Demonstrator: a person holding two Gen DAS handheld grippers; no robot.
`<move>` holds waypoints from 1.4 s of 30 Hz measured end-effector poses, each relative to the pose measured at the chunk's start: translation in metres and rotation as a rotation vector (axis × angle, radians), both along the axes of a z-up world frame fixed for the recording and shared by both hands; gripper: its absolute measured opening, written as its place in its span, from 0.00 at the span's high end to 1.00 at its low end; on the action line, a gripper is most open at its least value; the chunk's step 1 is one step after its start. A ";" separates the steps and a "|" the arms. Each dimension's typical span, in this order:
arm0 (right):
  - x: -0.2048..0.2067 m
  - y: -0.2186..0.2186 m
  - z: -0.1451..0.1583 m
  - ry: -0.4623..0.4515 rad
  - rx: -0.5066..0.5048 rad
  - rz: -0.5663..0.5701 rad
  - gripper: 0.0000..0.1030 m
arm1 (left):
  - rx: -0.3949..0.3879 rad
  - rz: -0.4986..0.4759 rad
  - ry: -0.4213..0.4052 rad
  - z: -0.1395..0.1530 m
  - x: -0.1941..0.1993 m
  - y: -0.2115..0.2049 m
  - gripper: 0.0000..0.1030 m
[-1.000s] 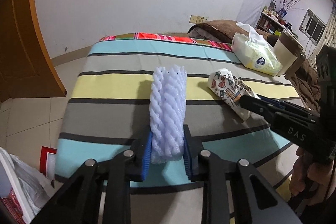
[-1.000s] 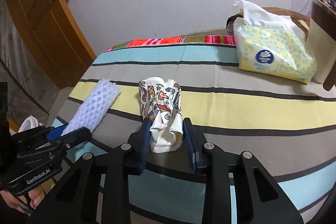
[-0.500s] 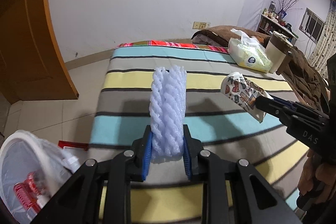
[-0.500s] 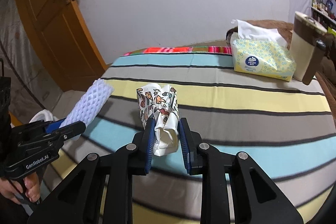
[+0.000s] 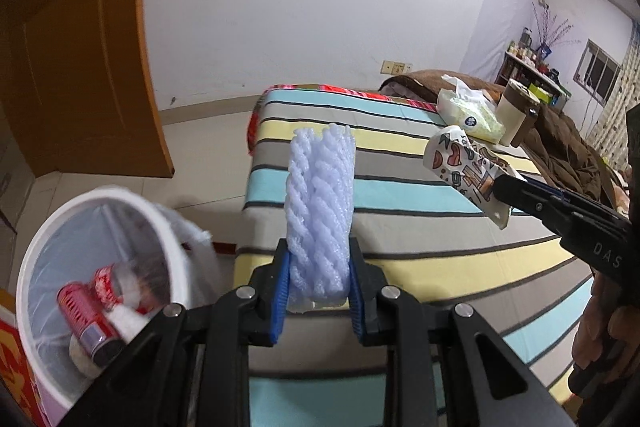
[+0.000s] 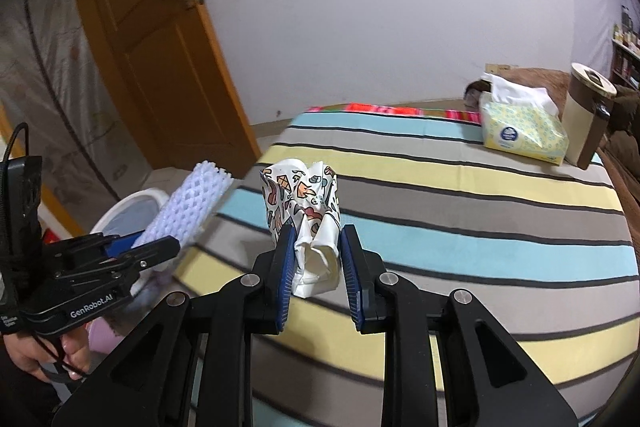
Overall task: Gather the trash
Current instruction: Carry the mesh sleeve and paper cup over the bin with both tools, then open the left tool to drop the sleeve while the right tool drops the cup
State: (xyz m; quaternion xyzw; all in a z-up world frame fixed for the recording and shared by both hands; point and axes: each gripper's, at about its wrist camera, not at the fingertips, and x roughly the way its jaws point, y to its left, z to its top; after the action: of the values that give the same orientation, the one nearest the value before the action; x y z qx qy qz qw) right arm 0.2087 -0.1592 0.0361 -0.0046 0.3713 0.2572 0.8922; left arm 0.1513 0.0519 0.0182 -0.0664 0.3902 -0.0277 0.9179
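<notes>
Hard to see: the white bin on the floor is a bit blurry, and its bottom edge is cut off. Inside I can make out a red can and some white stuff, but not what the white stuff is.
Hidden parts: the low end of the foam net sits between the blue pads, so that end is hidden. The low end of the paper cup is hidden the same way.
People: only a bit of each hand shows, at the edges of the pictures.
Left gripper: squeezed tight on the foam net. Both blue pads press on its sides.
Right gripper: clamped on the squashed paper cup, pads touching both sides.
Foam net, where: up in the air, off the striped bed, near the bed's edge and close to the white bin.
Foam net, way it points: long and thin, sticking straight out from the fingers, away from the hand.
Paper cup, where: up in the air above the striped bed, next to the foam net.
Paper cup, way it points: its crumpled open mouth points away from the fingers and a little up.
Far end of bed: a tissue pack and a brown and cream mug stand side by side.
</notes>
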 end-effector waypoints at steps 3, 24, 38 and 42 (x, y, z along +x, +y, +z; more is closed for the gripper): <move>-0.010 0.011 0.002 -0.003 0.002 0.030 0.77 | -0.003 0.029 -0.009 0.001 -0.014 0.011 0.74; -0.031 0.125 -0.009 0.027 -0.016 0.283 0.77 | 0.027 0.310 -0.022 -0.012 -0.075 0.129 0.74; -0.025 0.185 -0.033 0.094 -0.056 0.390 0.77 | 0.020 0.412 0.035 -0.041 -0.080 0.188 0.74; -0.022 0.201 -0.041 0.125 -0.073 0.412 0.77 | 0.004 0.420 0.052 -0.049 -0.081 0.200 0.74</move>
State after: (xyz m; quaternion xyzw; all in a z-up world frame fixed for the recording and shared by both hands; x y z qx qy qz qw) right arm 0.1863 0.0415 -0.0050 -0.0966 0.4260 0.4203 0.7953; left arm 0.0707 0.2518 -0.0313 -0.1450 0.3917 0.1667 0.8932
